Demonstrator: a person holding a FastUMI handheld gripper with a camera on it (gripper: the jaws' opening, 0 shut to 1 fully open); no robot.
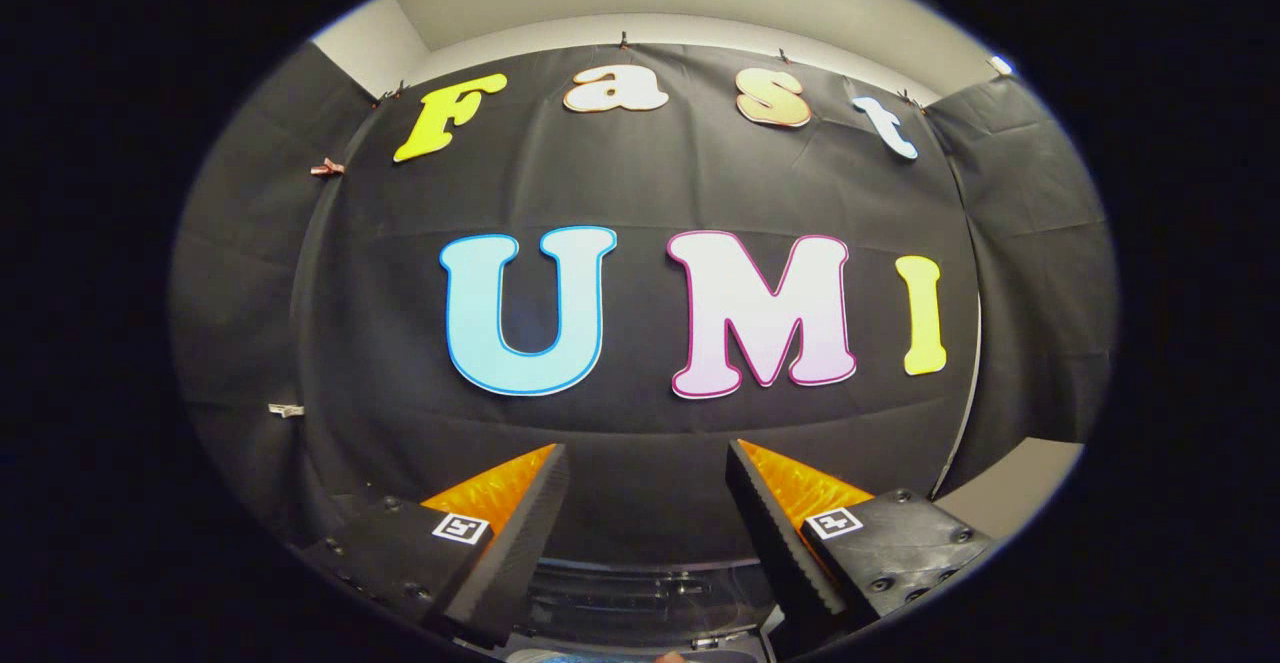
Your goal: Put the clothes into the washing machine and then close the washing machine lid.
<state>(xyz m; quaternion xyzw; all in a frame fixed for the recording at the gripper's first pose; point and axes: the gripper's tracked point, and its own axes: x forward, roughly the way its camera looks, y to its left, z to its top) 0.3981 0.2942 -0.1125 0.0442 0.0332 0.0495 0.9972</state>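
Gripper (647, 463) points level at the booth's back wall (640, 203), fingers spread well apart with nothing between them. Each finger (520, 533) is a wedge-shaped slab tapering toward its tip, with a fine ribbed, sawtooth-like texture along the inner gripping face. Behind each finger sits a blocky mount with visible screw heads, and each mount carries a small square printed marker (461, 528). Wall is matte cloth, hung in panels with faint creases and fold lines, pinned up along the top edge by small clips (327, 167). Above the cloth runs a plain pale ceiling (640, 3), smooth and flat. Low down in the gap between the fingers, below their tips, a dark glossy curved surface (640, 588) shows horizontal ridges and soft reflections; it looks like hard plastic or glass, possibly the washing machine's lid or top, but too little of it shows to be sure. Just under it, nearest the camera, a sliver of something pale bluish (560, 655) peeks in; cannot tell whether it is cloth or part of the machine. A pale flat surface (1010, 483) sits beyond the right finger, at the foot of the wall.
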